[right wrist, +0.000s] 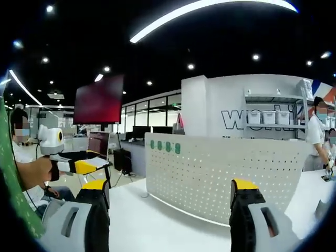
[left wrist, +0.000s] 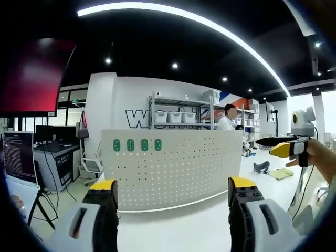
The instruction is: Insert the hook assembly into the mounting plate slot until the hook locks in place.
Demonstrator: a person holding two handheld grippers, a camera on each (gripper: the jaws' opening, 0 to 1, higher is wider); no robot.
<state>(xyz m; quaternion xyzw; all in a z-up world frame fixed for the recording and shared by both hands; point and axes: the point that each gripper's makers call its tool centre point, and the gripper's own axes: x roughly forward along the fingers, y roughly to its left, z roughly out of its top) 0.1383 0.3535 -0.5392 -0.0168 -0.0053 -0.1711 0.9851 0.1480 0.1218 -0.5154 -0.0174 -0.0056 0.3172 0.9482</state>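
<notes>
A pegboard (left wrist: 173, 165) stands upright on the worktop (left wrist: 173, 226), with four hooks (left wrist: 137, 145) in a row along its upper left corner, shelves (left wrist: 184, 113) and a person (left wrist: 228, 118) behind it, and a monitor desk (left wrist: 50, 152) to its left.

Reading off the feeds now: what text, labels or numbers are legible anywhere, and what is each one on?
"wo": large dark letters on the white back wall, the rest cut off by the shelving; the left gripper view shows the same start.
Monitor at the left: lines of text, too small to read.
Green tags on the white pegboard: no legible marks.
</notes>
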